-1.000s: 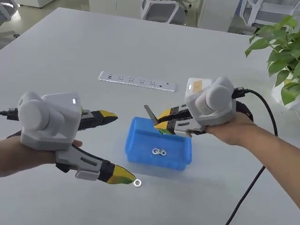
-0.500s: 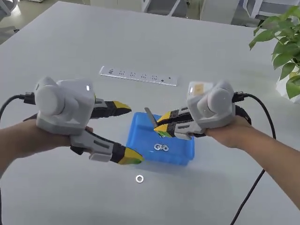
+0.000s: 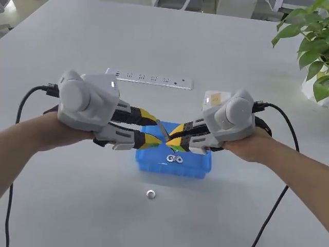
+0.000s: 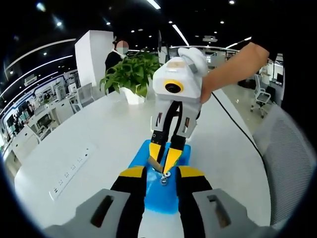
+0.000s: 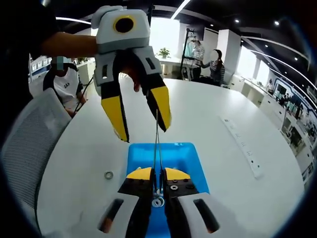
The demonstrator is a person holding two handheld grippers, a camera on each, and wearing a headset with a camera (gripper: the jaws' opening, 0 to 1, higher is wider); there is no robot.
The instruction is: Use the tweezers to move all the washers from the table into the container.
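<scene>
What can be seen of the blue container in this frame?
It is a shallow rectangular container, bright blue, apparently plastic, with rounded corners and low walls, open on top. It sits flat on the pale table. Two metal washers lie side by side on its floor; a third washer lies on the table in front, apart from it. The tweezers, clamped in the right hand-held gripper, are above its interior, not visibly touching it.

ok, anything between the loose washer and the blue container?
Nothing: bare tabletop separates the washer from the container and its near wall, seen in the head view and the right gripper view.
</scene>
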